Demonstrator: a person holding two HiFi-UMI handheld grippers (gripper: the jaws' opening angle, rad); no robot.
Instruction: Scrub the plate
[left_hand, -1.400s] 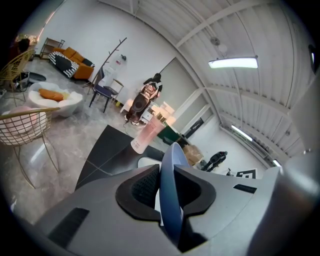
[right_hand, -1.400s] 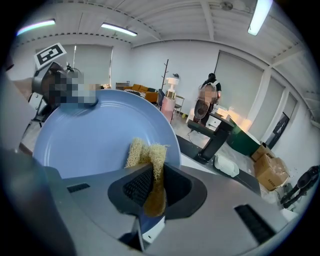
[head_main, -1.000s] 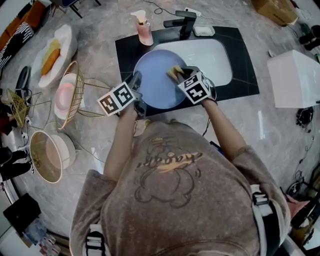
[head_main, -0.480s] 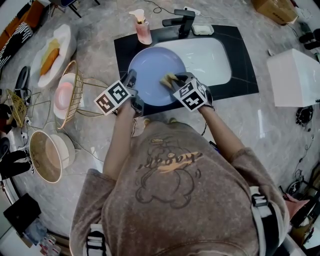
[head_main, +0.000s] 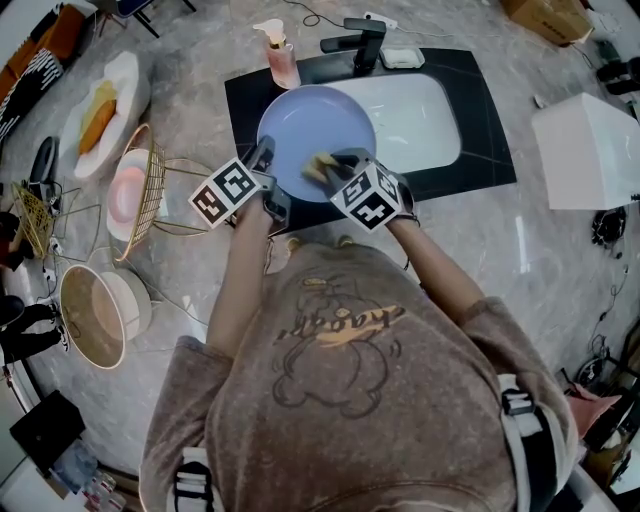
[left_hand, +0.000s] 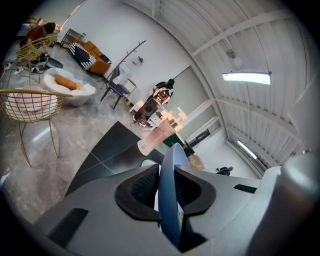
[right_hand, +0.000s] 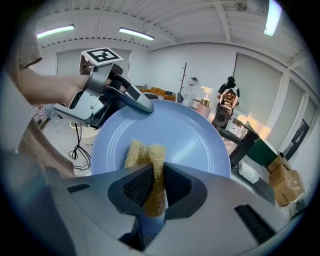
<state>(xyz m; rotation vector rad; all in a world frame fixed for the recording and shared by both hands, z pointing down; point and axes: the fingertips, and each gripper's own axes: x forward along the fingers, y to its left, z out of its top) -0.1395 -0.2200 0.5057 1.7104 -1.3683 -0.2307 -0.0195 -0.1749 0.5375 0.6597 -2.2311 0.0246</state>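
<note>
- The left gripper (head_main: 266, 152) comes in at the sink's (head_main: 430, 120) front-left corner with the forearm stretched forward. Its jaws are clamped on the rim of the blue plate (head_main: 315, 120), which sits edge-on between the pads in the left gripper view.
- The right gripper (head_main: 335, 166) reaches over the sink's front edge, angled down. Its jaws are pinched tight on a yellow mesh scrubber (head_main: 320, 166) that lies against the plate's face.
- The plate is held over the sink's left half. Can't tell whether it touches the basin.
- In the right gripper view, the left gripper's jaw overlaps the plate's rim, near the scrubber.
- Behind the sink are a black faucet (head_main: 360, 40) and a small white soap dish (head_main: 401, 58), with a pink soap bottle (head_main: 283, 58) at the back-left corner.
- Left of the sink is a wire basket (head_main: 152, 160) holding a pink bowl (head_main: 128, 192).
- Right of the sink, well apart, sits a white box (head_main: 590, 150).
</note>
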